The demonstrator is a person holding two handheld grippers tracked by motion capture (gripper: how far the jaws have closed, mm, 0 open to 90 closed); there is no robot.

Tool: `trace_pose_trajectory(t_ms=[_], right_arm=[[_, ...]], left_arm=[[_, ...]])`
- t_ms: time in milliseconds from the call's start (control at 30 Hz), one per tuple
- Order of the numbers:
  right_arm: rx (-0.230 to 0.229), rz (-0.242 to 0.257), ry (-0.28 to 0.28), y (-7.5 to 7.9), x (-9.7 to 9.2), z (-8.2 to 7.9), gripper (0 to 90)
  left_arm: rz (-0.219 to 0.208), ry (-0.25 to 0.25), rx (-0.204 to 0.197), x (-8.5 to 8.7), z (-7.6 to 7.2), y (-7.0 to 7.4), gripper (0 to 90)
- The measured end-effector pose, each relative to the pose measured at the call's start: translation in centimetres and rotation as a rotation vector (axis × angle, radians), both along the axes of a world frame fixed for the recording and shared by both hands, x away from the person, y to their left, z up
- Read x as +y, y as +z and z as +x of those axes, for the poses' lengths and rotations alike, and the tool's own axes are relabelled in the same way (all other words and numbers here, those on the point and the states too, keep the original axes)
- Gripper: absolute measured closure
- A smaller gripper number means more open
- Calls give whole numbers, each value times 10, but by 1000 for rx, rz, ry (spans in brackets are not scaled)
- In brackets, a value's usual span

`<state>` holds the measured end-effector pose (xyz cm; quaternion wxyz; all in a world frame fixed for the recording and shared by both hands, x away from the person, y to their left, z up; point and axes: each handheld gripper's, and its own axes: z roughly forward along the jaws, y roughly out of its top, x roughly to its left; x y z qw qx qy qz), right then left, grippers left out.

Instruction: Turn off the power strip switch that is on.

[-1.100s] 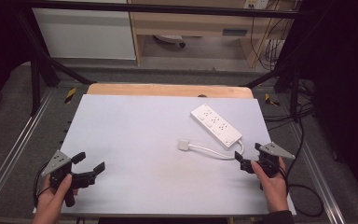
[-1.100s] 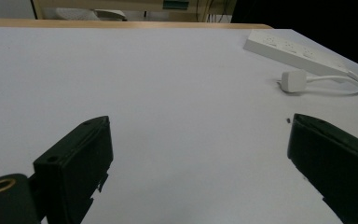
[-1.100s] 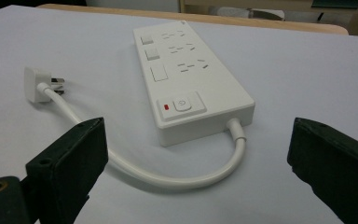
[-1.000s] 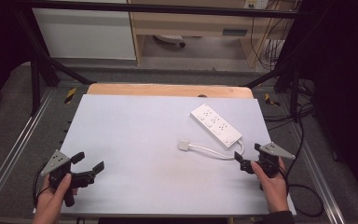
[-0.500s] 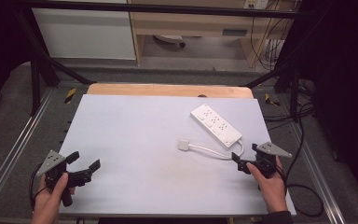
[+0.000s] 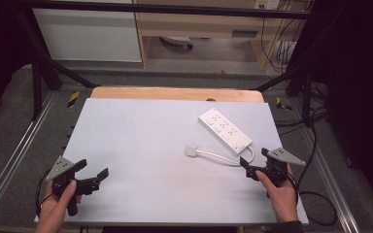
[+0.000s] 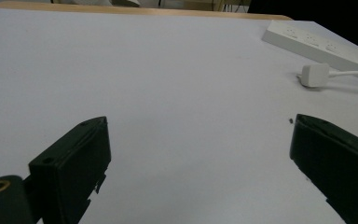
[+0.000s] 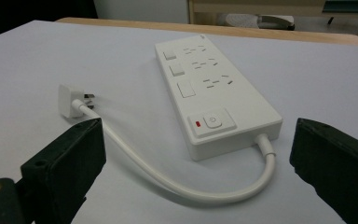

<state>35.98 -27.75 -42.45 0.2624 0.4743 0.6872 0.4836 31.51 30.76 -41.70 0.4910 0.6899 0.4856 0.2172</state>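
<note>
- Right gripper (image 8: 193,175): jaws wide, empty; strip (image 8: 214,93) and cord (image 8: 168,179) just ahead.
- Left gripper (image 7: 198,172): jaws wide, empty.
- Step: likely approach; next, probably close on cord.

No readable text anywhere; the power strip (image 8: 214,98) bears only a power symbol on its button.

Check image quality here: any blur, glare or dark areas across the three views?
High view: table evenly lit, surroundings dark, slightly soft. Left gripper view: jaws blurred close up, power strip softer far off. Right gripper view: power strip and its cable sharp, soft shadow under the cable, no glare.
</note>
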Motion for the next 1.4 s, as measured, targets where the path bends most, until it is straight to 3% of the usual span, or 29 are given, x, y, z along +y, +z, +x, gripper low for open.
trace_pose_trajectory(t_ms=[267,400,600,767,967,1167,1400], right_arm=[[-8,-7,22,4,5,-6,38],[29,-11,50,7,8,-9,47],[21,-44,87,17,18,-14,54],[36,-29,75,23,18,-19,161],[31,-4,41,28,14,-17,280],[11,-33,41,33,14,-18,354],[-9,-22,71,36,10,-15,549]], left_arm=[[2,-19,-5,-4,0,0,50],[9,-8,3,-1,0,-1,51],[13,4,0,-1,-1,0,52],[28,-3,6,-2,-1,-1,52],[17,5,13,0,0,-2,52],[26,2,12,-2,-1,-2,53],[32,1,15,-2,0,-2,54]])
